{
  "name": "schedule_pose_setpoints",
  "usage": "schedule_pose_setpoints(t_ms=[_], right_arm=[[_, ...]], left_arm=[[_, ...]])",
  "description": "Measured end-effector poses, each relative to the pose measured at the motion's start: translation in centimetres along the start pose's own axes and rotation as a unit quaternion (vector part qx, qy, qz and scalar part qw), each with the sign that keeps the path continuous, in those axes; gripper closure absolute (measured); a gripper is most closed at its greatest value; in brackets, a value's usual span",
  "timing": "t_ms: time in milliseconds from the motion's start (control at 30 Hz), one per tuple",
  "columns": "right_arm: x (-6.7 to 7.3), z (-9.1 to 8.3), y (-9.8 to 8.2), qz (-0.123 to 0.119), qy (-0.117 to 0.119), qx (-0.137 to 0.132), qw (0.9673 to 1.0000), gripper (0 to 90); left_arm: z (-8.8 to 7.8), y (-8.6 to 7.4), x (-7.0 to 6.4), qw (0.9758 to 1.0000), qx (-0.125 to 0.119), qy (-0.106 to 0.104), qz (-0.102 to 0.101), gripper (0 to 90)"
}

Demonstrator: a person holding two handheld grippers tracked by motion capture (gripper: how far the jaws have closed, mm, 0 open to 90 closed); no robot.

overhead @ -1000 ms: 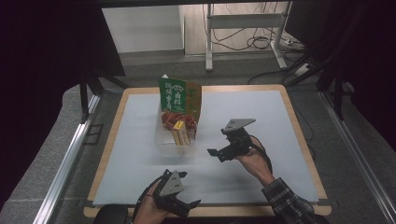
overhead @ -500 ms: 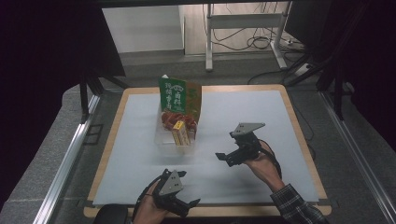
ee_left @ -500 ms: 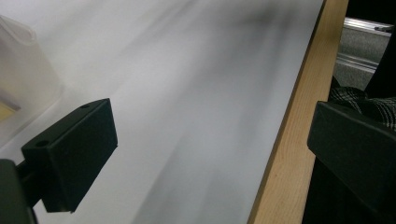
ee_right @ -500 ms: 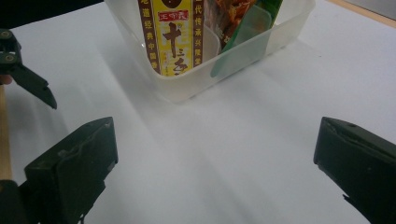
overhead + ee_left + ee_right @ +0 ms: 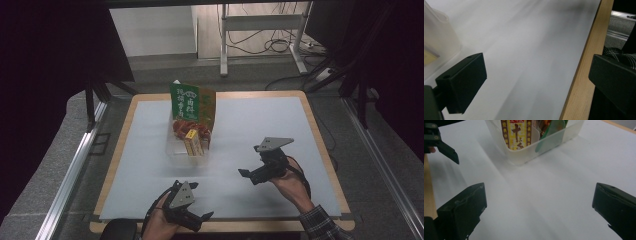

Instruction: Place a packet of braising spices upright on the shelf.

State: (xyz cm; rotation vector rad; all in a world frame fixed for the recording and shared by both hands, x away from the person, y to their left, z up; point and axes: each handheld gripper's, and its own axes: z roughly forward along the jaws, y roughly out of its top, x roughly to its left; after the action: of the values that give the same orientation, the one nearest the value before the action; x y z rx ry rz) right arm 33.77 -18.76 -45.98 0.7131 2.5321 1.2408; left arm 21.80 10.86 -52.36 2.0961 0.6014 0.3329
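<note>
Though near, bin [image 5: 524,155] beyond spread jaws

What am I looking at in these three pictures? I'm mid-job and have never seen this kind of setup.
No robot here: a person holds a two-jaw tool in each hand. The high view looks down on the table. The left gripper sits near the front edge, the right gripper farther right. The other two pictures come from cameras riding on those grippers, looking along their black jaws. Both stand open and hold nothing. On the white surface stands a clear plastic bin holding a green packet and a yellow box; the right gripper view faces that bin.
</note>
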Motion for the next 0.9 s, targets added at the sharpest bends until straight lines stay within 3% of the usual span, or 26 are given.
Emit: schedule_pose_setpoints(t_ms=[900], right_arm=[[-1.1,-4.5,-5.2,0.035,-0.049,0.003,0.9982,0.0]], left_arm=[[0.1,-0.1,0.2,0.9999,0.007,0.007,-0.003,1.3]])
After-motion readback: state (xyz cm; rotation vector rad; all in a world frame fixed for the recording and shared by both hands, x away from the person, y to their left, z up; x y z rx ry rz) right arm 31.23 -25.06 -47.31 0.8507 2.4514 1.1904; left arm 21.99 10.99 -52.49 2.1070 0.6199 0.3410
